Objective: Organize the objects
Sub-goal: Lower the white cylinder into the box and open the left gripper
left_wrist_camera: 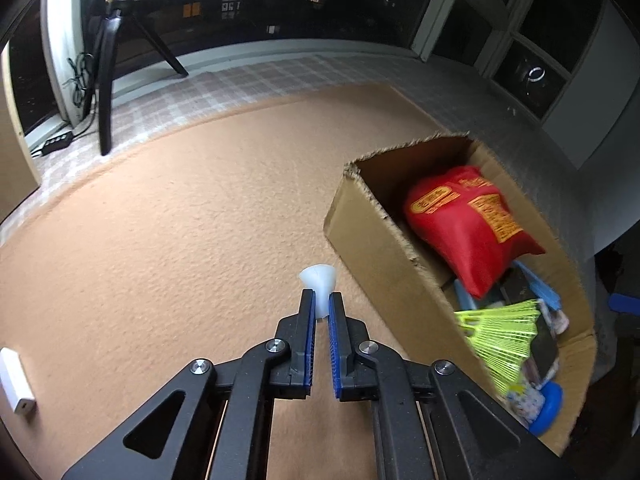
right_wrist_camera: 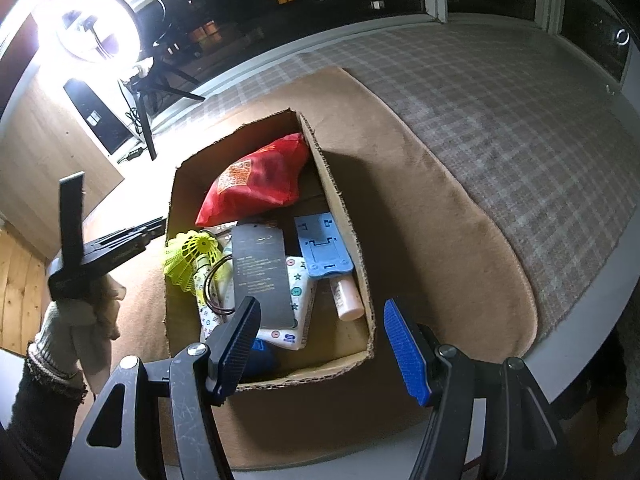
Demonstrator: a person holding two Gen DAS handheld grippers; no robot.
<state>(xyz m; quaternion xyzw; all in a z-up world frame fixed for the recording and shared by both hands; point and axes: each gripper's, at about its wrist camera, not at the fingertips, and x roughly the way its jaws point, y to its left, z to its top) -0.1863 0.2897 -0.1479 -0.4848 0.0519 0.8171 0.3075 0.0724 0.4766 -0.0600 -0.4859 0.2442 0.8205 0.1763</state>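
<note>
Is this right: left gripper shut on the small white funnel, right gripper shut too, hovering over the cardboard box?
Not quite. The left gripper is shut on the white funnel, but the right gripper is open and empty over the cardboard box, as the right wrist view shows.

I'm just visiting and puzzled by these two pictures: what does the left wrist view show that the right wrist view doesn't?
Only the left wrist view shows the left gripper with its jaws shut on a small white funnel, plus a white block at the mat's edge.

Only the right wrist view shows the right gripper with jaws open and empty, a gloved hand, and a pink bottle.

Both show the cardboard box, the red bag and the yellow-green shuttlecock.
</note>
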